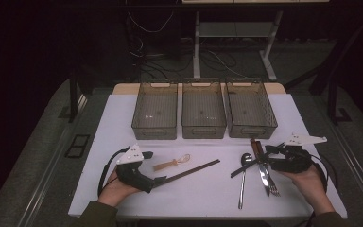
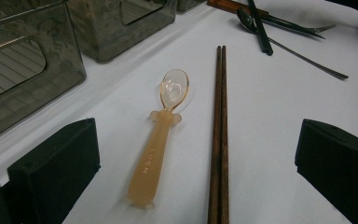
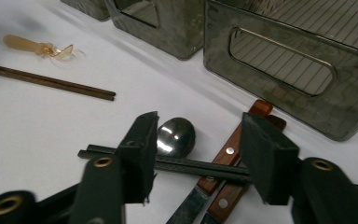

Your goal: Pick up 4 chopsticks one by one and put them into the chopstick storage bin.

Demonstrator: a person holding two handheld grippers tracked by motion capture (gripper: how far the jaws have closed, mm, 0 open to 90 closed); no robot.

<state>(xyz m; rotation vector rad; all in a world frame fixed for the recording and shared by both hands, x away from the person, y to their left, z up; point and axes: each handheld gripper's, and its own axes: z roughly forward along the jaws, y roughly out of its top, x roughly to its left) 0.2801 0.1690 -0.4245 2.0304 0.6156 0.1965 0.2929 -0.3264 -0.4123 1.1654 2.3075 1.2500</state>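
Here, right gripper [image 3: 198, 154] half closed astride pair of black chopsticks [image 3: 186, 164], pads apart from them, no grip yet. Chopsticks crosswise over wood-handled knife and fork [image 3: 226, 158], touching steel spoon [image 3: 176, 136]. Left gripper [image 2: 198, 158] wide open near amber plastic spoon [image 2: 161, 135].

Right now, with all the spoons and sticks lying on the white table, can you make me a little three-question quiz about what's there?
1. True or false: the three smoky see-through plastic bins hold cutlery.
2. What lies right beside the translucent orange plastic spoon? A) brown wooden chopsticks B) a fork C) a cup
3. Which thing runs across between the right gripper and its fingers?

Key: 1. False, the bins look empty. 2. A. 3. The black chopsticks, lying over the silver metal spoon and the wooden-handled knives; the fingers stand apart on either side, not pressing on them.
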